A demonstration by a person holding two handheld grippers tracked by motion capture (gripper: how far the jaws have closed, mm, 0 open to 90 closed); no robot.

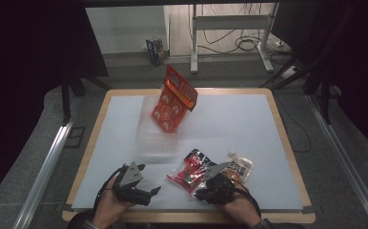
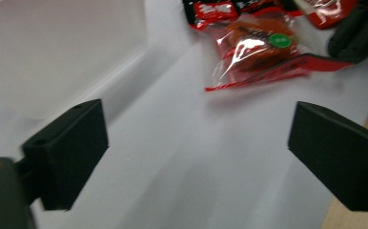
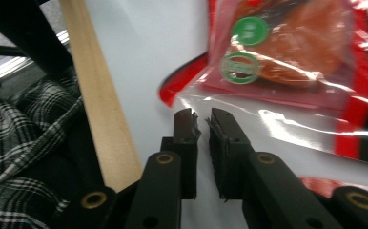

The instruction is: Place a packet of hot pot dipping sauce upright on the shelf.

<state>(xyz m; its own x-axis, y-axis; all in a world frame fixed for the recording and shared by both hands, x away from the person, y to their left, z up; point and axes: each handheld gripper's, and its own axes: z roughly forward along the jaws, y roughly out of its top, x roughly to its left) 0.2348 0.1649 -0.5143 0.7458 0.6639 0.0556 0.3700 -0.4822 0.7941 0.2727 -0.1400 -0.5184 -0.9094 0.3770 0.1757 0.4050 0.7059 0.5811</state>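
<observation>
- My right gripper [image 3: 201, 121] has its jaws almost closed, with only a thin gap; nothing seems to be between them.
- Its tips are at the clear edge of the red snack packet [image 3: 287, 57], which lies flat on the white table [image 1: 230, 129].
- My left gripper [image 2: 196, 143] is wide open over bare table, holding nothing.
- A clear plastic box [image 1: 156, 138] stands behind.

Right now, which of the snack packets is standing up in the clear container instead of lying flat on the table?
The orange-red blister packet leans upright in the clear plastic container; the other packets lie flat near the right claw.
</observation>
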